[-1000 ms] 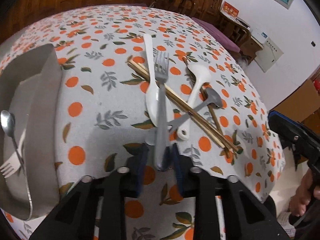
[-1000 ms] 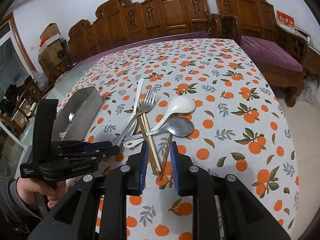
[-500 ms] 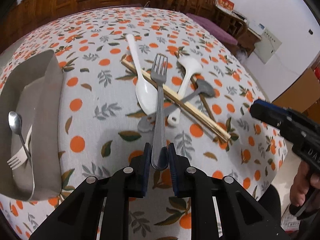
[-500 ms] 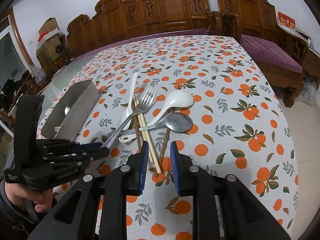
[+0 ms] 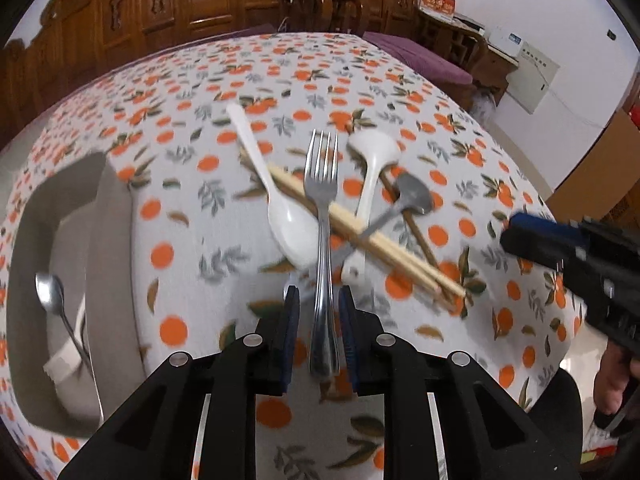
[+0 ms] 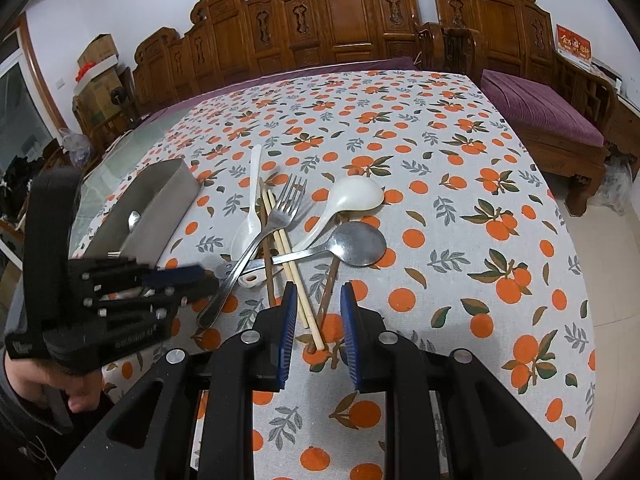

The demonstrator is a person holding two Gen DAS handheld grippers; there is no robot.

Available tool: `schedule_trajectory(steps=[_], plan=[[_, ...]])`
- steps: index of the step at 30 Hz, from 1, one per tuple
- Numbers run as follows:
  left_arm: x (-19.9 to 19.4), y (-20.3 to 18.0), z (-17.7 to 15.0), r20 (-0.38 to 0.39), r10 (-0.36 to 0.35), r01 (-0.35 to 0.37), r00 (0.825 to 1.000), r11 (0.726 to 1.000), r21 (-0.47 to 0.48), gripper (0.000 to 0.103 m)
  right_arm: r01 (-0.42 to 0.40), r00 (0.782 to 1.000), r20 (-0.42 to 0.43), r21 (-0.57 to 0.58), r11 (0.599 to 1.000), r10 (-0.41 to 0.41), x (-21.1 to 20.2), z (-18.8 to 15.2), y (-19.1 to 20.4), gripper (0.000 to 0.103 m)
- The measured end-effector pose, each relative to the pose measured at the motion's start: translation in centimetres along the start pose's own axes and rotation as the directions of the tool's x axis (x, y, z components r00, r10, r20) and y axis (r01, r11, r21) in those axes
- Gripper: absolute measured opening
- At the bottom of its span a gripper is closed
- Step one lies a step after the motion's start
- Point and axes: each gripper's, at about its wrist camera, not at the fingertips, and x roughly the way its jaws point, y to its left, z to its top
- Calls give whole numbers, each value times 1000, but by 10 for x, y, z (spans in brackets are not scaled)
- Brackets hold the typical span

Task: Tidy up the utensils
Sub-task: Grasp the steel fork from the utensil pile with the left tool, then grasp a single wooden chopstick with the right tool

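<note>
My left gripper is shut on the handle of a metal fork, which it holds above the pile with the tines pointing away. On the tablecloth below lie a white plastic spoon, a white soup spoon, a metal spoon, pale chopsticks and dark chopsticks. My right gripper hovers over the near ends of the chopsticks, its jaws a little apart with nothing between them. The right wrist view shows the left gripper and the fork at the left.
A grey tray stands left of the pile and holds a small metal spoon and a white piece beside it. The orange-print tablecloth drops off at the near and right edges. Carved wooden chairs line the far side.
The left gripper has lifted the fork off the pile, drawn it back a little and rolled slightly. The right gripper has stayed put.
</note>
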Motion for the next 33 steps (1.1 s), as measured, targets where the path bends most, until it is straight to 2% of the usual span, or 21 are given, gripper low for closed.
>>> schedule_trajectory(steps=[6, 13, 14, 15, 17, 21, 33], plan=[[24, -5, 24, -14, 31, -30, 999, 998, 49, 18, -4, 1000, 2, 10, 1000, 4, -1, 0, -2, 25], [40, -4, 36, -38, 17, -16, 999, 999, 41, 18, -5, 1000, -5, 13, 1000, 5, 0, 0, -4, 25], [43, -2, 37, -46, 17, -15, 999, 999, 31, 16, -5, 1000, -6, 13, 1000, 5, 1, -1, -4, 25], [44, 0, 38, -51, -4, 5, 999, 1000, 17, 10, -5, 1000, -7, 12, 1000, 5, 2, -1, -4, 25], [45, -1, 38, -49, -16, 17, 999, 1000, 15, 7, -5, 1000, -9, 12, 1000, 5, 3, -1, -4, 25], [41, -1, 37, -41, -13, 13, 999, 1000, 20, 6, -6, 1000, -17, 5, 1000, 6, 5, -3, -2, 25], [-12, 11, 26, 61, -39, 40, 997, 999, -13, 6, -69, 997, -42, -101, 993, 65, 33, -3, 25, 24]])
